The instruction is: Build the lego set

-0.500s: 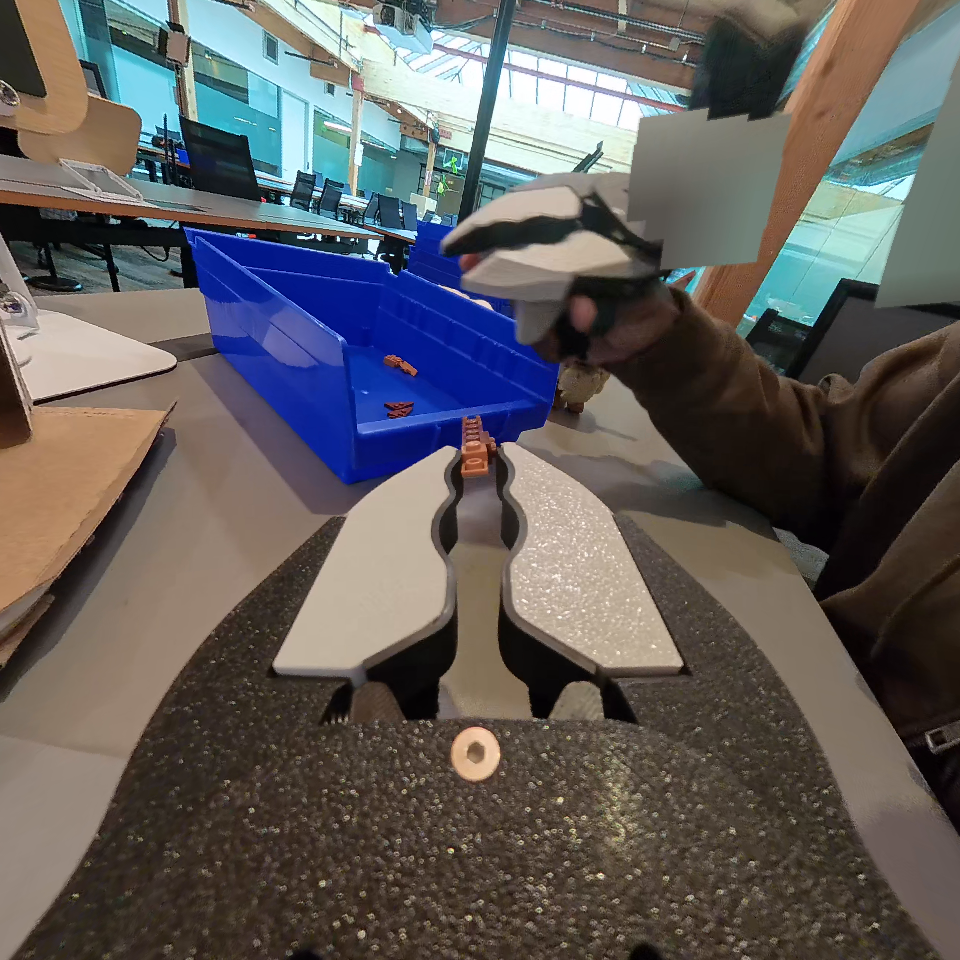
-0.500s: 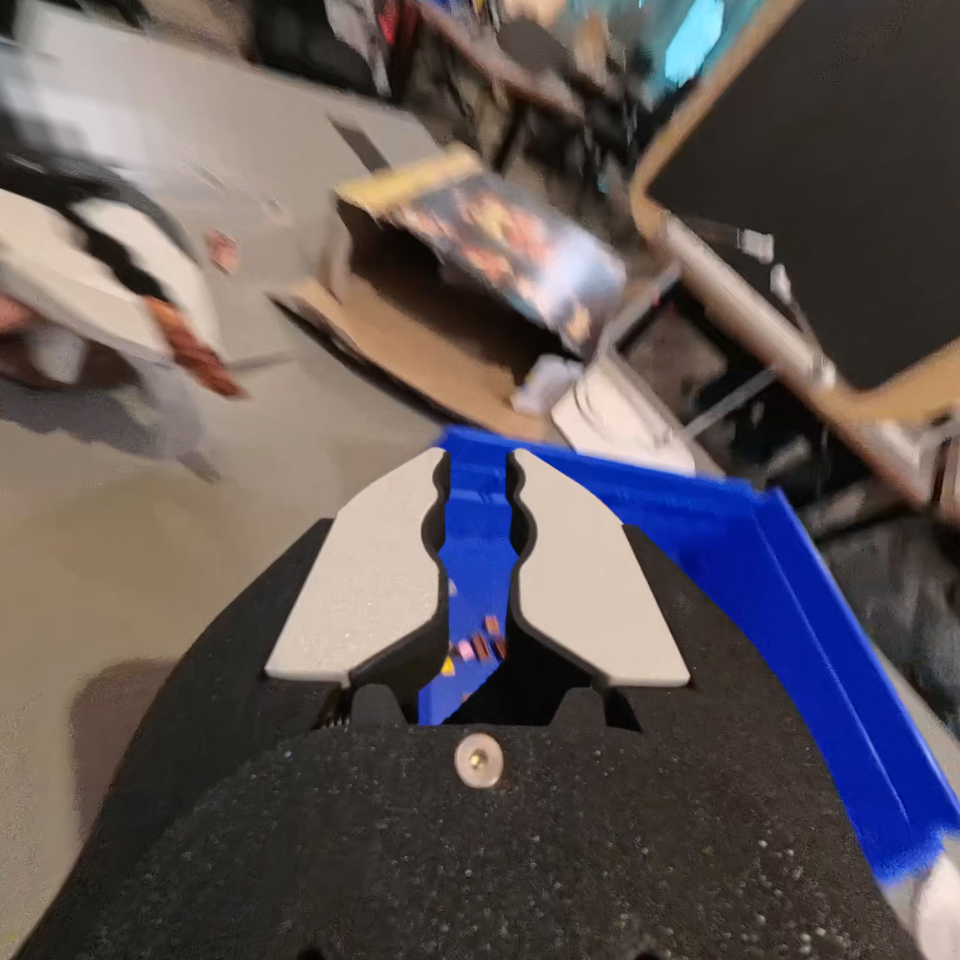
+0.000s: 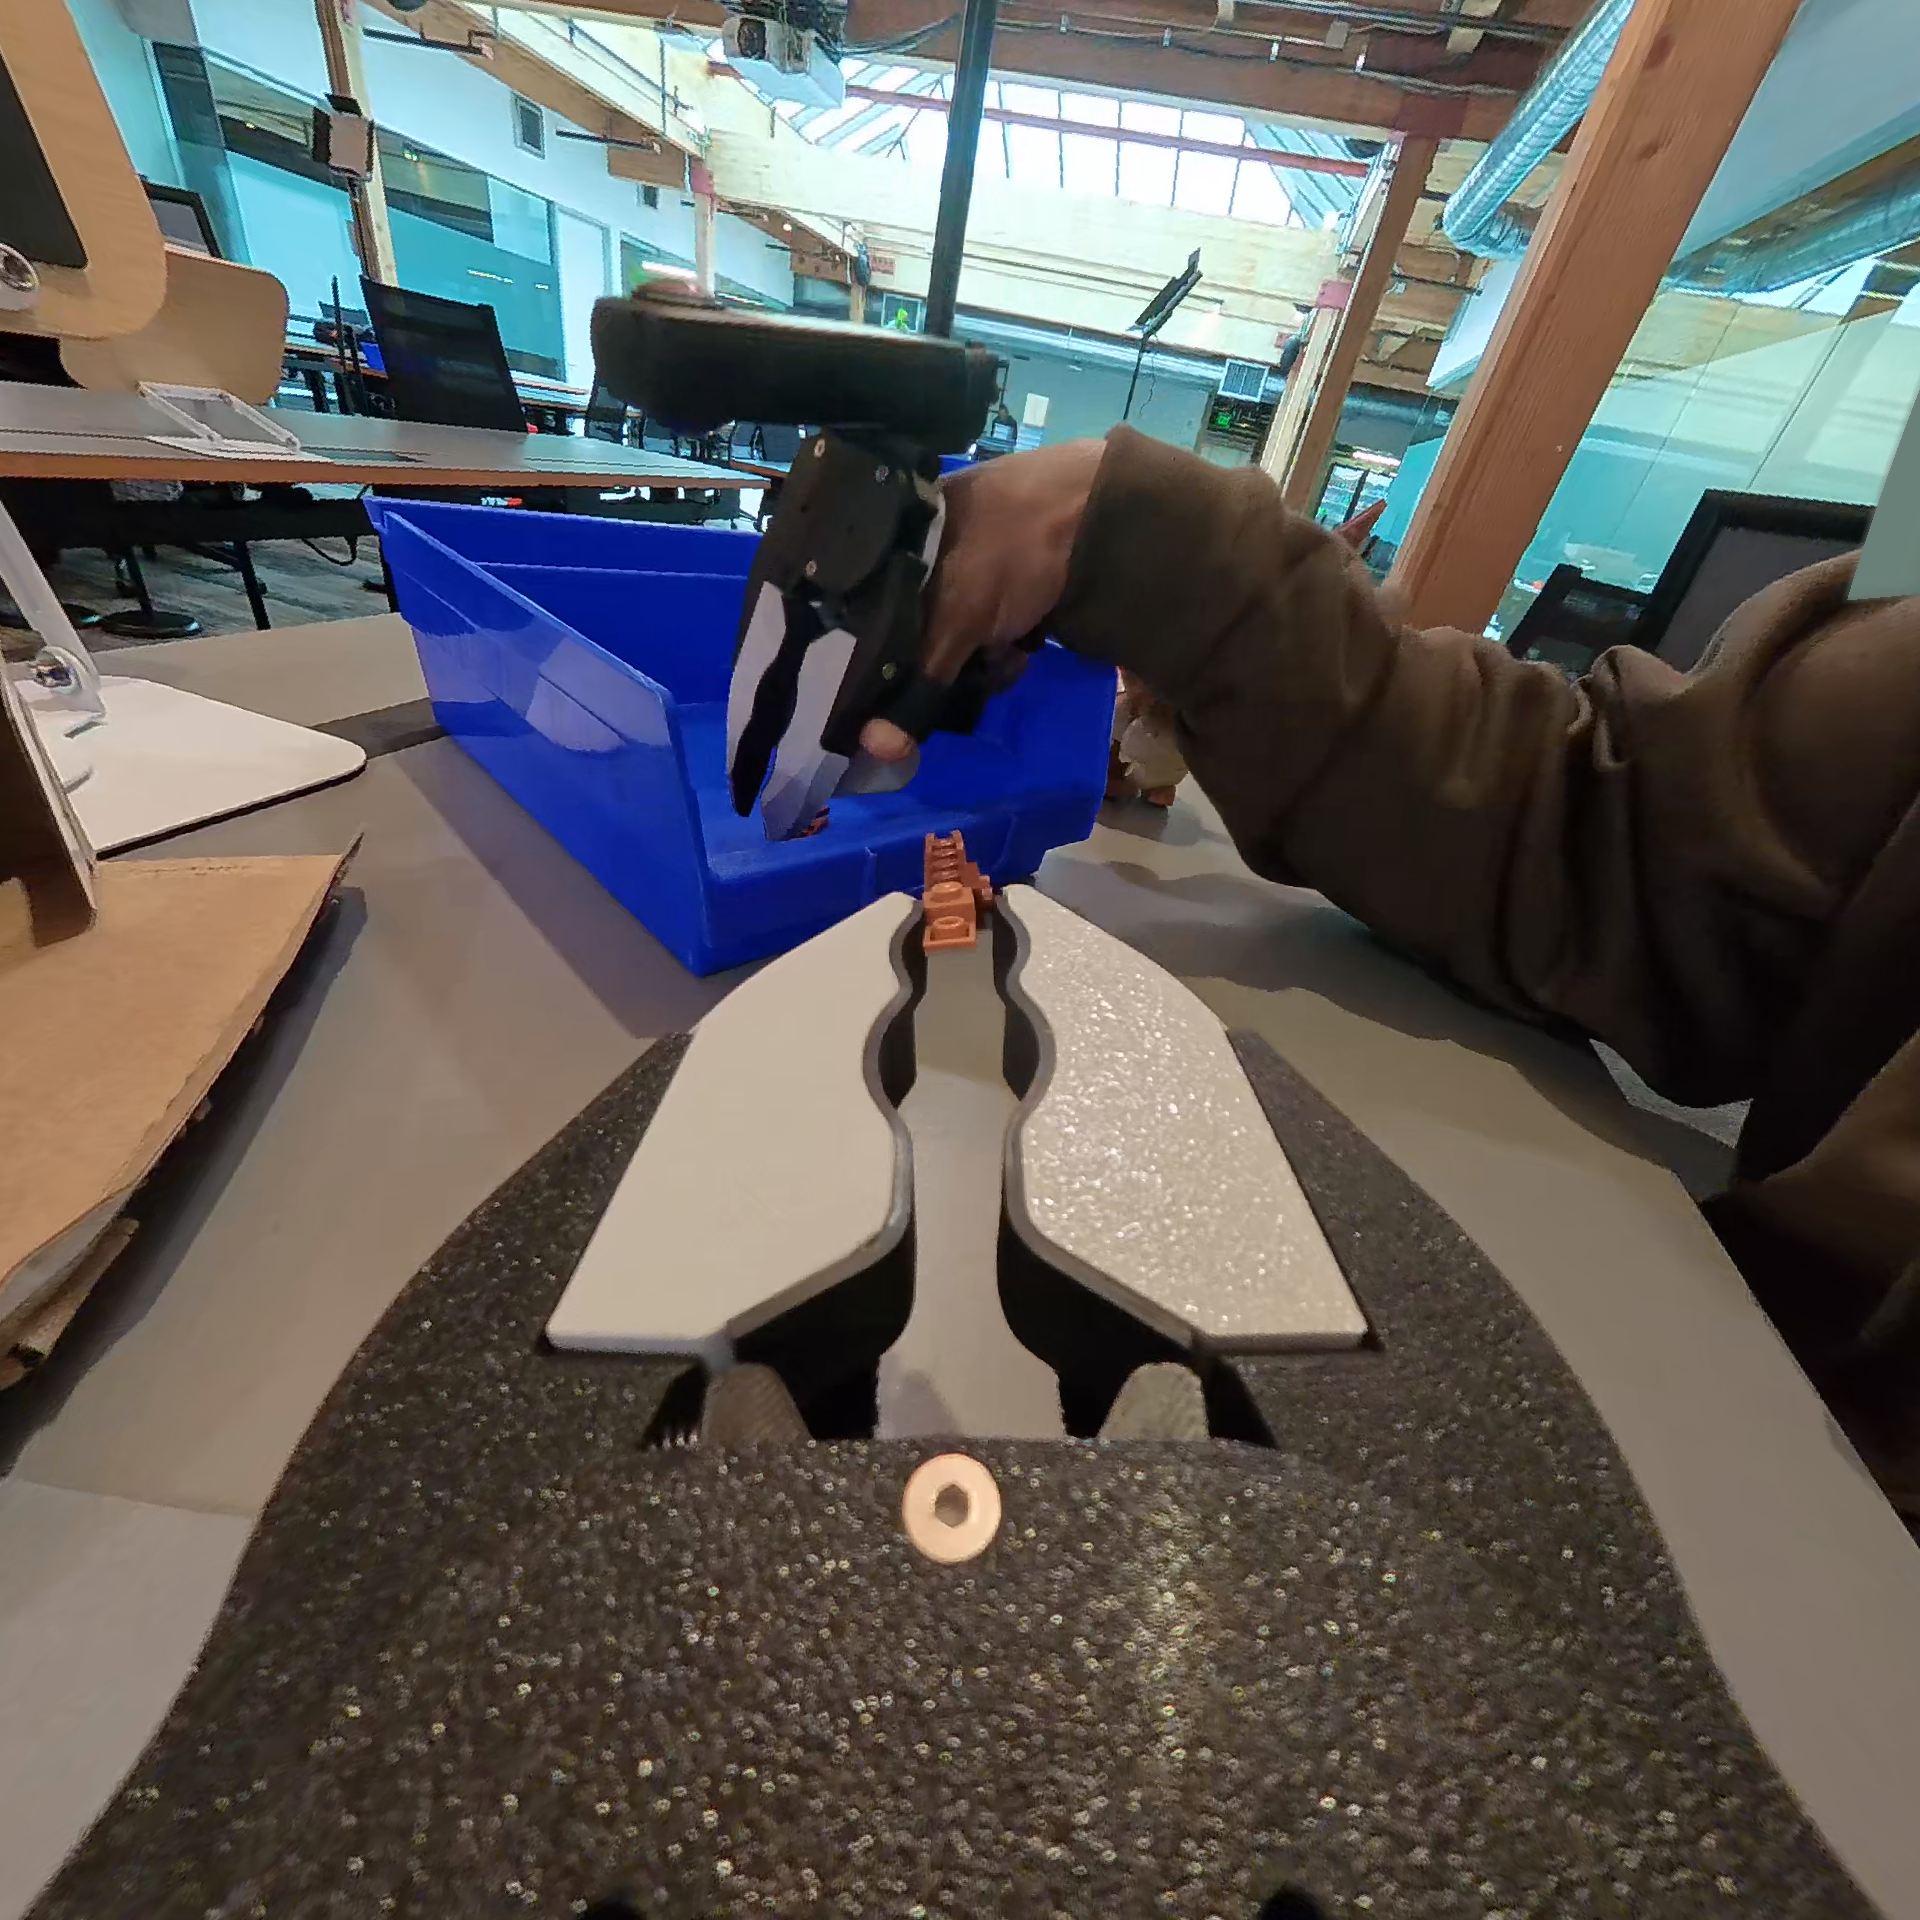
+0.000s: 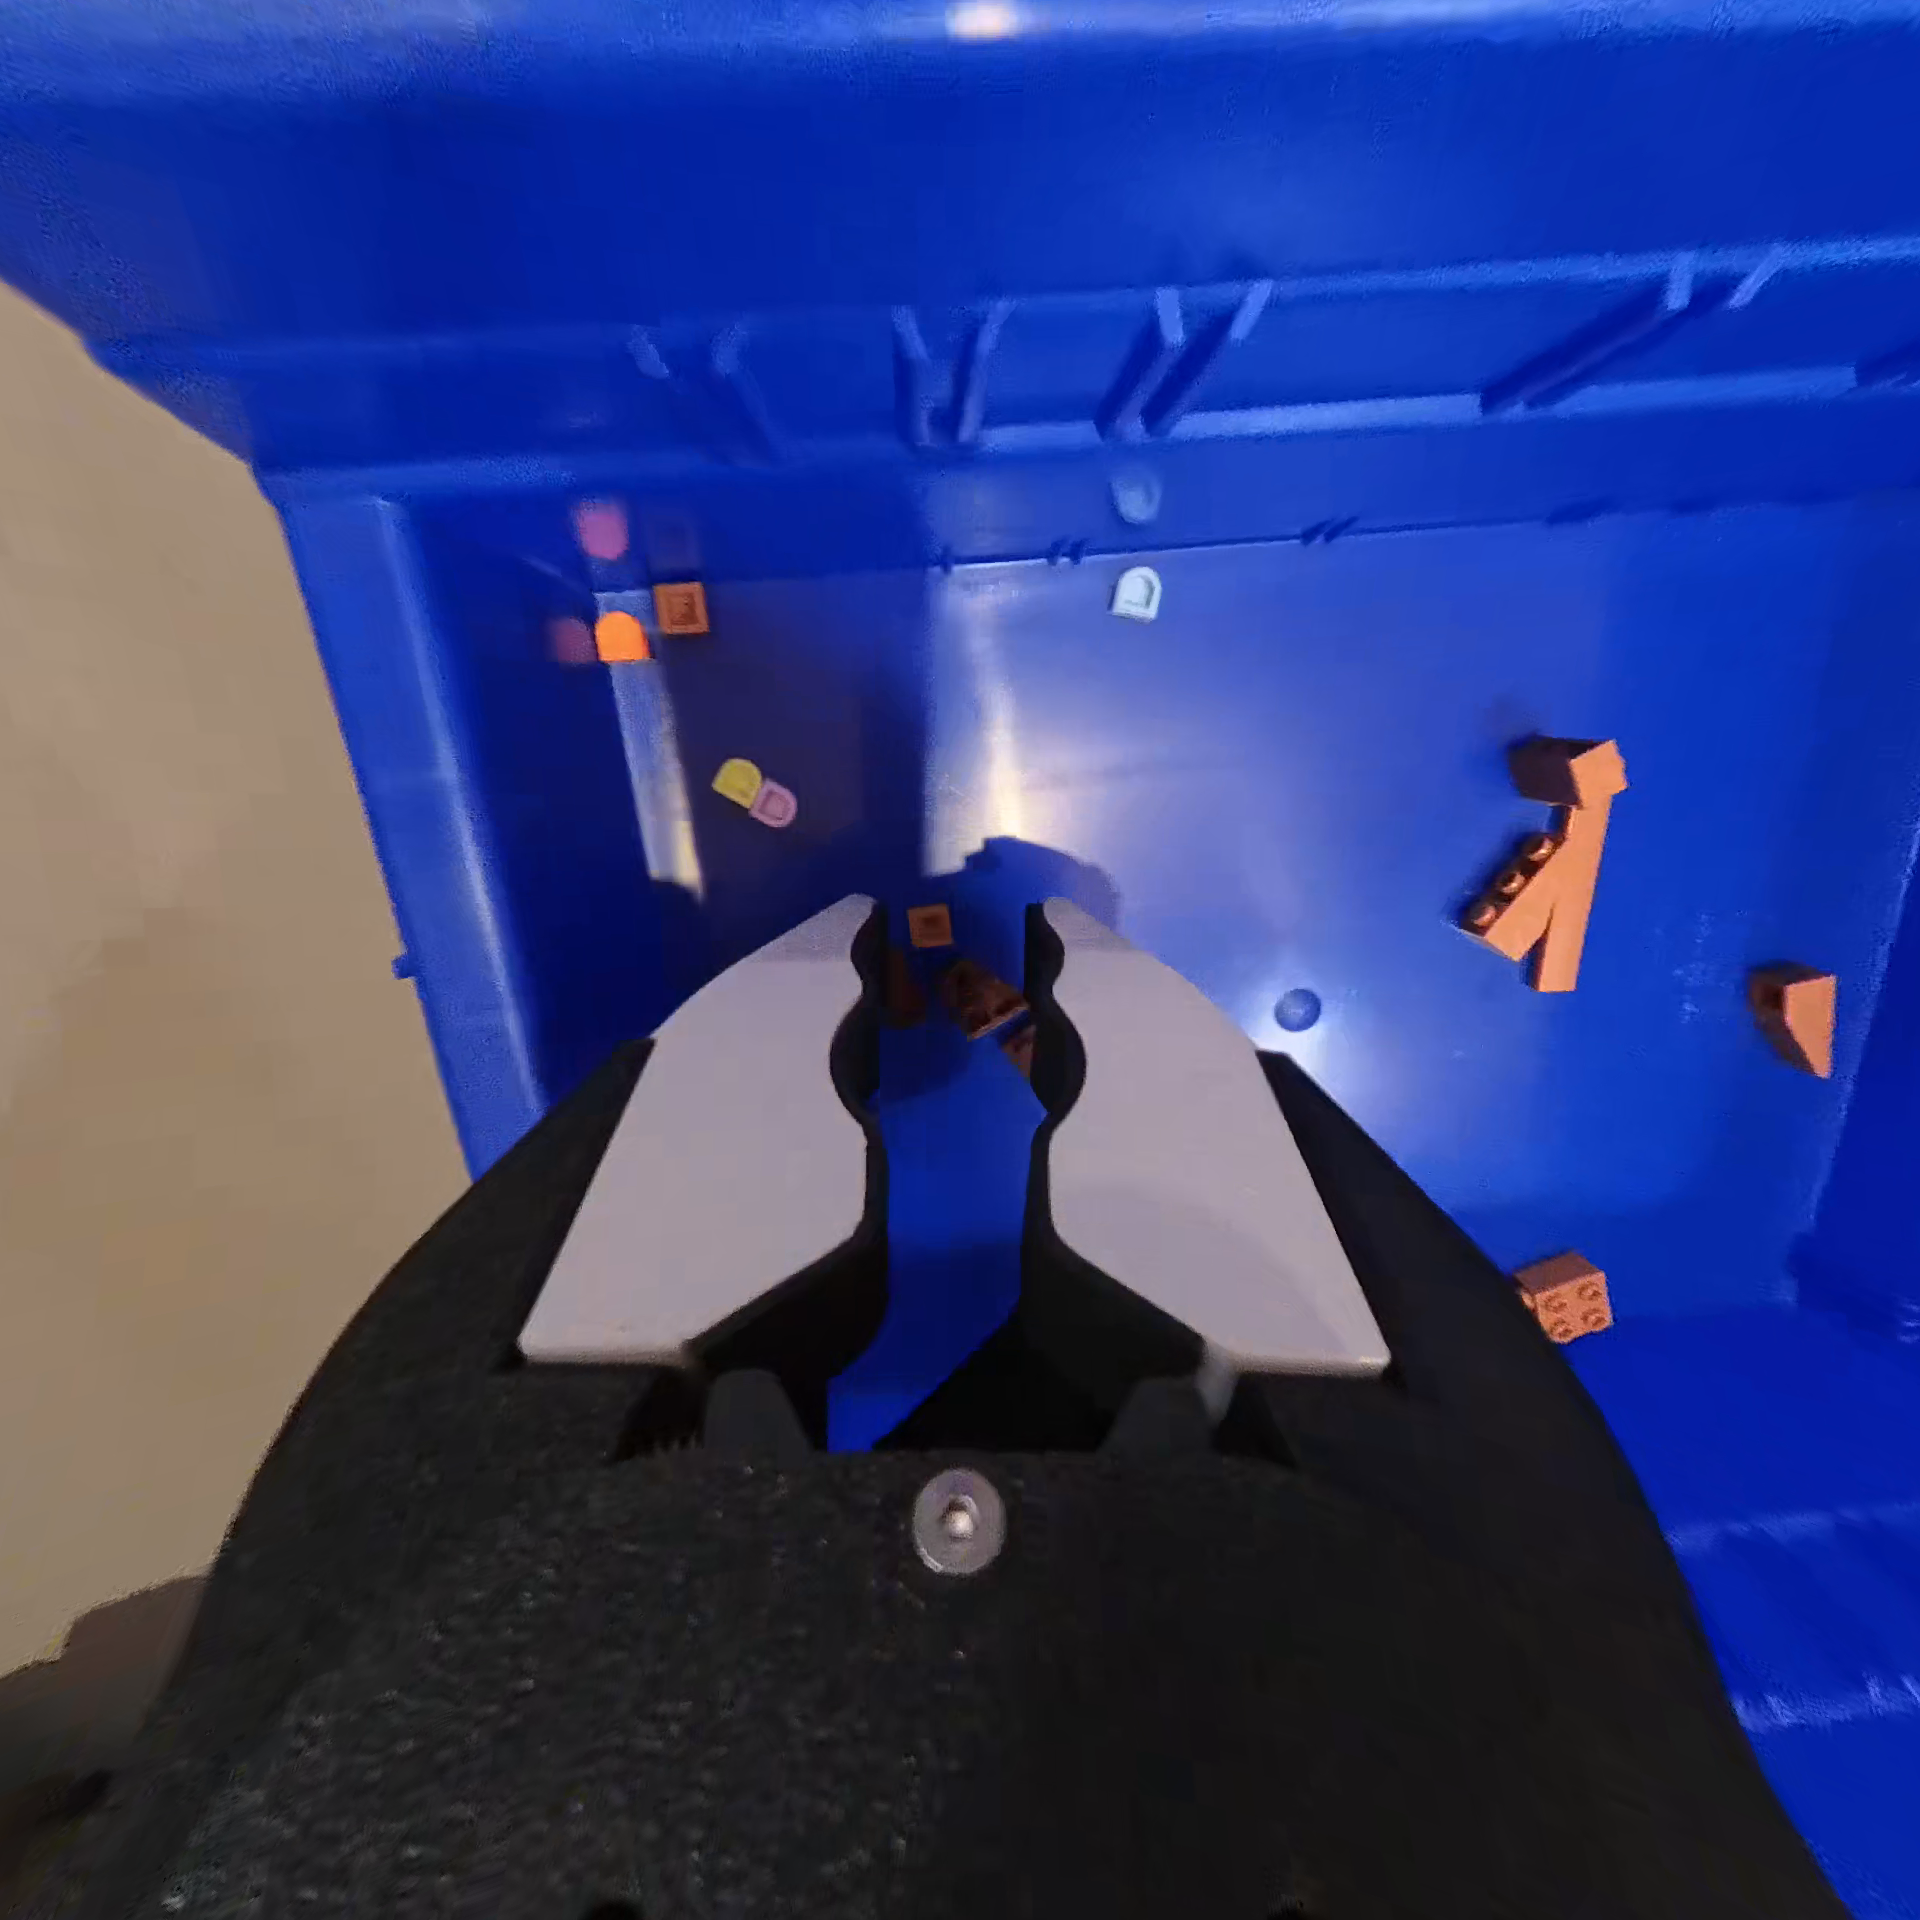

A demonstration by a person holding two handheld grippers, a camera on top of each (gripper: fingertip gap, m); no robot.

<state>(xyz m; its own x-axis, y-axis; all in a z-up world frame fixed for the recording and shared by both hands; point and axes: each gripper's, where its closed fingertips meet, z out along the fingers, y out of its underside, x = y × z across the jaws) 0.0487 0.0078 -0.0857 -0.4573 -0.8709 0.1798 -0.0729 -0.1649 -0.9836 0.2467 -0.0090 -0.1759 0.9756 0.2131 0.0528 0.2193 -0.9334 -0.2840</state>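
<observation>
My left gripper [image 3: 954,916] is shut on a small brown brick assembly [image 3: 948,902]. It holds the assembly just above the grey table [image 3: 540,1039], in front of the blue bin [image 3: 582,727]. My right gripper [image 4: 951,925] points down into the bin [image 4: 1039,208] with its jaws apart. Small brown bricks [image 4: 982,1000] and a small brown square tile [image 4: 928,925] lie on the bin floor between its fingertips, and the pads do not press on them. The right gripper also shows in the left wrist view [image 3: 774,800], tips low inside the bin, held by a hand.
More brown bricks [image 4: 1548,883], a brown 2x2 brick [image 4: 1564,1294] and small coloured tiles [image 4: 753,790] lie in the bin. Cardboard [image 3: 135,1018] and a white stand base [image 3: 197,758] are at the left. A brown sleeve [image 3: 1455,779] crosses the right side. There is about 20 cm between the tips of the two grippers.
My right gripper has swung from above the table down into the blue bin, and its jaws have opened a little wider. My left gripper still holds the brown assembly in the same place.
</observation>
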